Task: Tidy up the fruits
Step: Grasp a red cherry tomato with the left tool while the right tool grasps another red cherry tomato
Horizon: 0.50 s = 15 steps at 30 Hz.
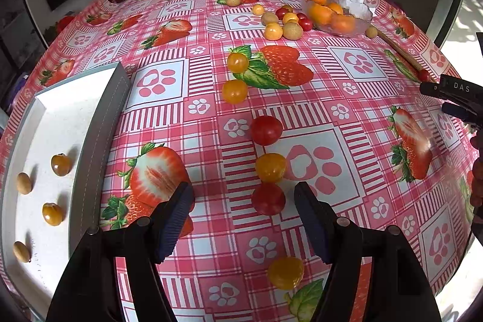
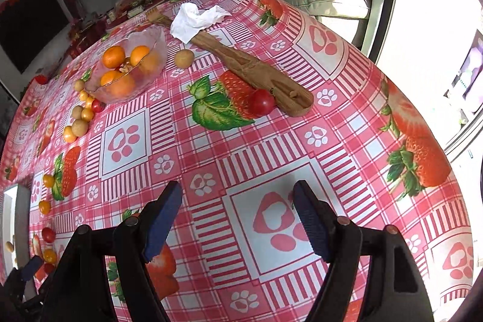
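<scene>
My left gripper (image 1: 244, 201) is open and empty, low over the strawberry-print tablecloth. A red cherry tomato (image 1: 268, 199) lies between its fingertips, with a yellow tomato (image 1: 270, 167) and another red one (image 1: 266, 130) in a line beyond. A yellow tomato (image 1: 285, 272) lies nearer, under the jaws. A white tray (image 1: 90, 122) at the left holds several small yellow and tan fruits (image 1: 61, 164). My right gripper (image 2: 238, 201) is open and empty over bare cloth. A red tomato (image 2: 261, 102) lies ahead of it against a wooden utensil (image 2: 256, 71).
A glass bowl (image 1: 338, 9) of oranges stands at the back, also in the right wrist view (image 2: 129, 65), with a cluster of small fruits (image 1: 283, 23) beside it. A crumpled white tissue (image 2: 196, 20) lies on the wooden utensil. Two yellow tomatoes (image 1: 235, 77) lie mid-table.
</scene>
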Tool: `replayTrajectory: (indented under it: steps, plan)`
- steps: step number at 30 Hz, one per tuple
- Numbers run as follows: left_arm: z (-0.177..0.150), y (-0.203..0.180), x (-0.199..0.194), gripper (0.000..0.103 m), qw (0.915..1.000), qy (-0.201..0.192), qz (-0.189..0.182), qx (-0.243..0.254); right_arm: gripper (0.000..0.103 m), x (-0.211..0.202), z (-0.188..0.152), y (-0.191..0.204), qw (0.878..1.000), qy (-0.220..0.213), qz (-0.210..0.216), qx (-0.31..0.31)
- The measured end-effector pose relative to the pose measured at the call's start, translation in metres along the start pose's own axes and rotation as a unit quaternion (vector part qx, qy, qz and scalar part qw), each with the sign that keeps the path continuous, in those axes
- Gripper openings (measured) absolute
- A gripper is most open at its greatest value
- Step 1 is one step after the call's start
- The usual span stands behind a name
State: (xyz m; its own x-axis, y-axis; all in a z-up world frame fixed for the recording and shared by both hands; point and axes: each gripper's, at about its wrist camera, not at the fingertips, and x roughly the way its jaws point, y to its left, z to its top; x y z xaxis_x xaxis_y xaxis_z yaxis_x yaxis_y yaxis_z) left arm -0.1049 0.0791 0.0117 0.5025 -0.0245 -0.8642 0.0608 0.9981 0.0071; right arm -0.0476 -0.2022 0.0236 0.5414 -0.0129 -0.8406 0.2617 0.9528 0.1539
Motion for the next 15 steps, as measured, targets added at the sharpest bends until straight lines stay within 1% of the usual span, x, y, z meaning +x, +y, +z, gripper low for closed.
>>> replayTrajectory:
  steps: [7,8,10,11,12,13,15]
  plan:
    - [0.001,-0.002,0.001,0.071,0.9999,-0.002,0.004,-0.009,0.074,0.023,0.033,0.003,0.999,-0.023,-0.030,0.021]
    - [0.001,-0.002,0.001,0.071,0.9999,-0.002,0.004,-0.010,0.071,0.025,0.037,0.005,0.999,-0.025,-0.036,0.021]
    - [0.000,-0.002,0.001,0.071,0.9999,-0.003,0.004,-0.011,0.057,0.030,0.043,0.006,0.998,-0.030,-0.050,0.019]
    - [0.000,-0.002,0.001,0.069,0.9999,-0.003,0.003,-0.012,0.039,0.031,0.044,0.006,0.998,-0.032,-0.055,0.019]
    - [0.000,-0.003,0.001,0.065,0.9999,-0.004,0.000,-0.011,0.024,0.032,0.045,0.006,0.998,-0.033,-0.055,0.020]
    - [0.000,-0.004,0.000,0.062,0.9999,-0.006,-0.002,-0.008,0.024,0.033,0.046,0.005,0.998,-0.034,-0.052,0.023]
    - [0.000,-0.008,-0.002,0.047,0.9999,-0.009,-0.007,-0.001,0.024,0.031,0.044,0.003,0.998,-0.037,-0.037,0.026]
